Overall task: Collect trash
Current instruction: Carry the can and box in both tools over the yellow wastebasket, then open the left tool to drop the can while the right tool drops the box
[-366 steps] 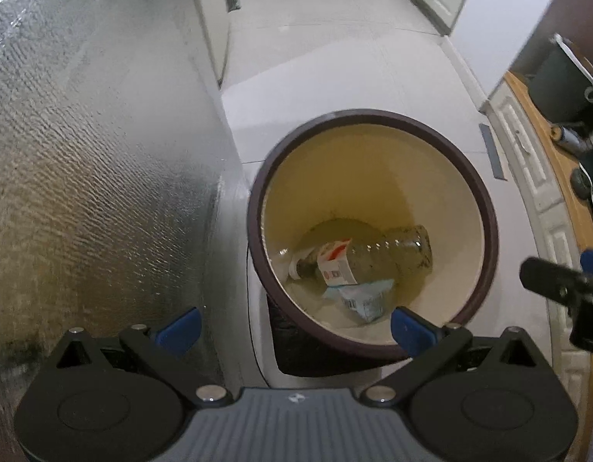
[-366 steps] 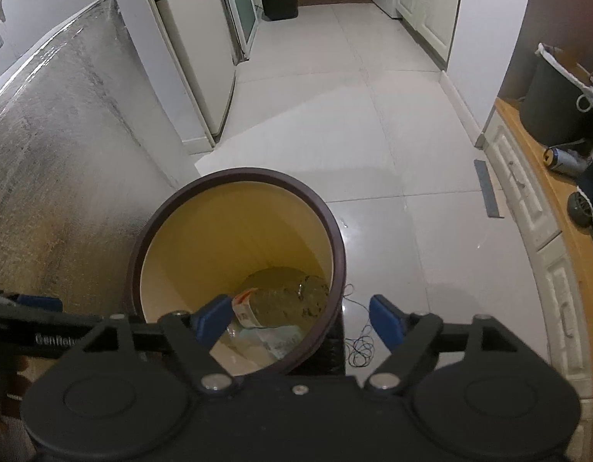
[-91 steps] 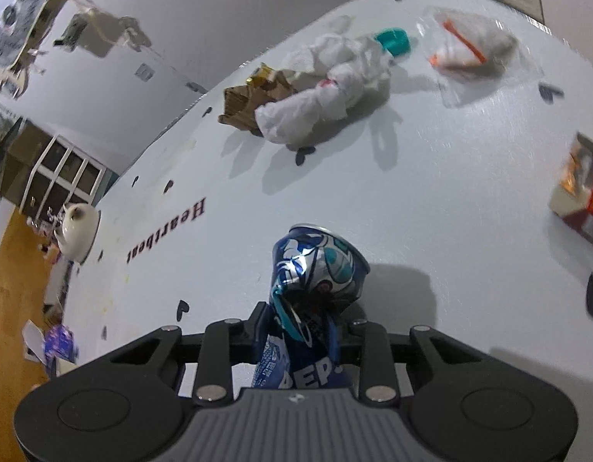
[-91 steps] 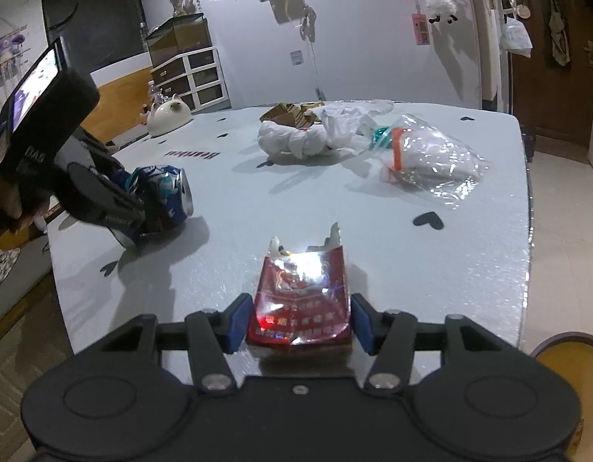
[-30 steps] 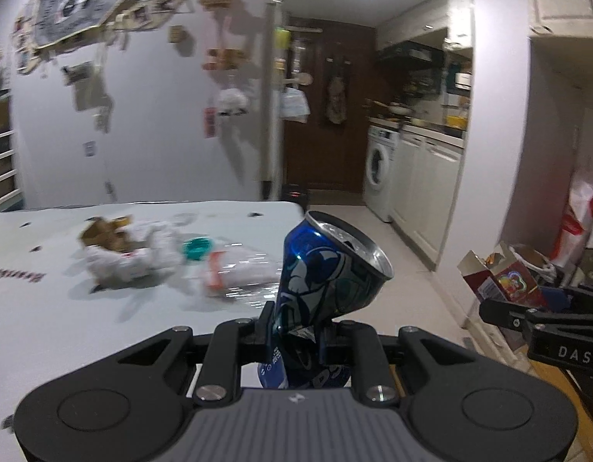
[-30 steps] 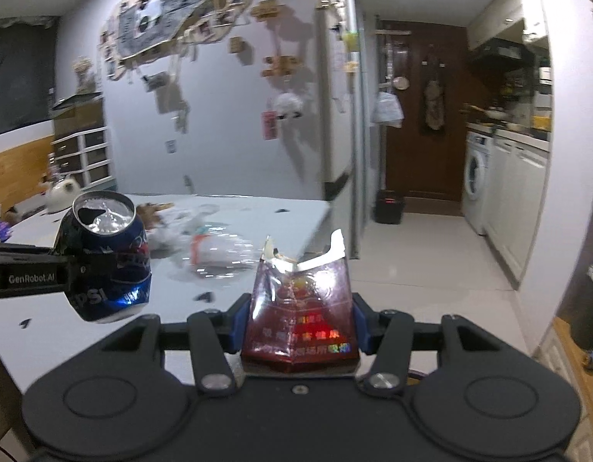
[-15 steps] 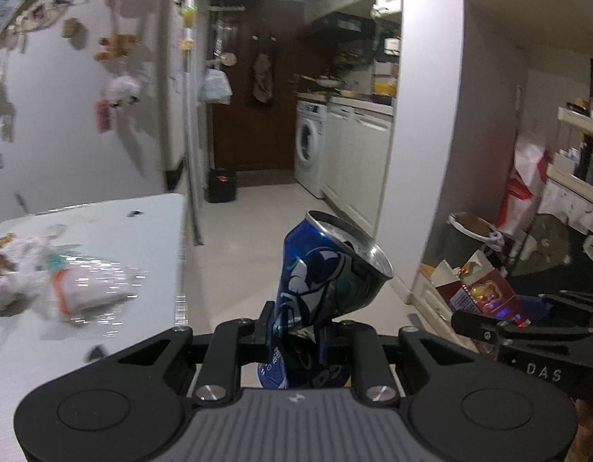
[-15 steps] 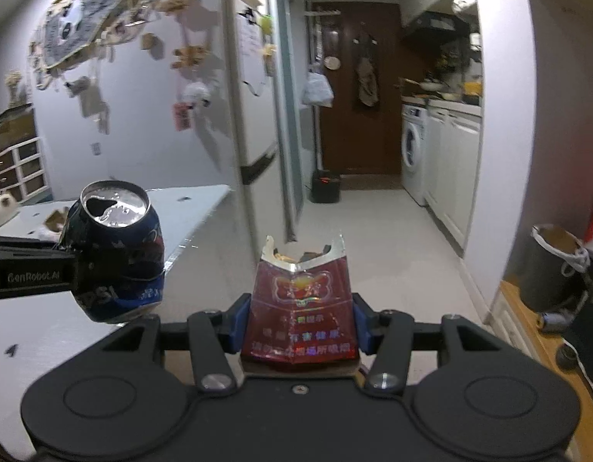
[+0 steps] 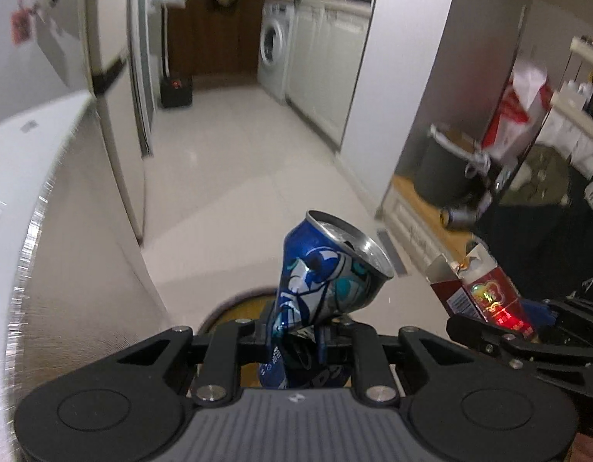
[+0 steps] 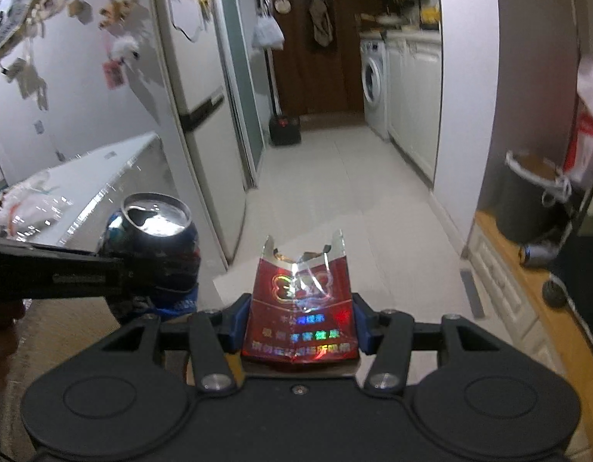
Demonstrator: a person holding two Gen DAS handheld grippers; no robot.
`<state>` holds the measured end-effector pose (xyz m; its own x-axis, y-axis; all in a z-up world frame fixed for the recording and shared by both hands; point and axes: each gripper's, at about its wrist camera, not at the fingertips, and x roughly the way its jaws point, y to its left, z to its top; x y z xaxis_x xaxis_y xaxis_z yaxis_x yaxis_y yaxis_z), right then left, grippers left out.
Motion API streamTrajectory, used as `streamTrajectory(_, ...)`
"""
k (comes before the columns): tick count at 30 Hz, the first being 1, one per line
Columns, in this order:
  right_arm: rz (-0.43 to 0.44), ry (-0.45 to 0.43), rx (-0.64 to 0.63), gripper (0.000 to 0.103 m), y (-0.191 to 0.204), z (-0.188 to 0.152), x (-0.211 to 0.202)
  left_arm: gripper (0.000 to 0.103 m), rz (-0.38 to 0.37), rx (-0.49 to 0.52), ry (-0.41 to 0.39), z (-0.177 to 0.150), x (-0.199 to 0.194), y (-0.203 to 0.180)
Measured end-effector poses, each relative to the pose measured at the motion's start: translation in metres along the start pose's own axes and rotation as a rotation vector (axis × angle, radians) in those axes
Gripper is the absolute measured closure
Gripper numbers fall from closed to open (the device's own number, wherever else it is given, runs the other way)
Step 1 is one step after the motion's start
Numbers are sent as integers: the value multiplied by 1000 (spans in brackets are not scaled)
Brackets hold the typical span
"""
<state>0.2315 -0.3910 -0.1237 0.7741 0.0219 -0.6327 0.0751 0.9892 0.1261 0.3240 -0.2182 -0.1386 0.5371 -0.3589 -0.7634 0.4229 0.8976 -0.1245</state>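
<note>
Both grippers loaded, in transit over the floor beside the bench.

Left gripper [image 9: 294, 340]: jaws closed tight on a crushed blue soda can [image 9: 327, 285], pinched at its dented lower body. The can's open top tilts up and to the right. The same can [image 10: 154, 246] shows in the right wrist view, held out at the left.

Right gripper [image 10: 300, 327]: jaws closed on the flat sides of a torn red cigarette pack [image 10: 302, 308], ragged open end pointing forward. The pack [image 9: 477, 288] also appears at the right of the left wrist view.

Trash bin [image 9: 235, 306]: only an arc of its dark rim and yellow inner wall shows, just below and behind the can in the left wrist view. Its contents are hidden. The bin is not visible in the right wrist view.

Bench [image 10: 88, 188]: at the far left edge, at least one crumpled clear plastic bag [image 10: 23, 200] lies on it.

Progress judgement: two items are picked up but not yet dropped. Both grippers need to come over the bin opening and release. More litter on the bench remains, so the task looks partway done, extent uncertain.
</note>
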Motion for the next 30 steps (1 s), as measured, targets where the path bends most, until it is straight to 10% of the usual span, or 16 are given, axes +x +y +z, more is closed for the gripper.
streamTrajectory(13, 29, 259, 94, 49, -11, -28, 101, 82, -3, 2, 232, -9, 105, 29)
streamTrajectory(25, 75, 413, 123, 49, 7, -58, 162, 81, 42, 119, 255, -11, 142, 33)
streamTrajectory(30, 83, 436, 132, 49, 6, -68, 169, 63, 72, 66, 275, -9, 153, 41)
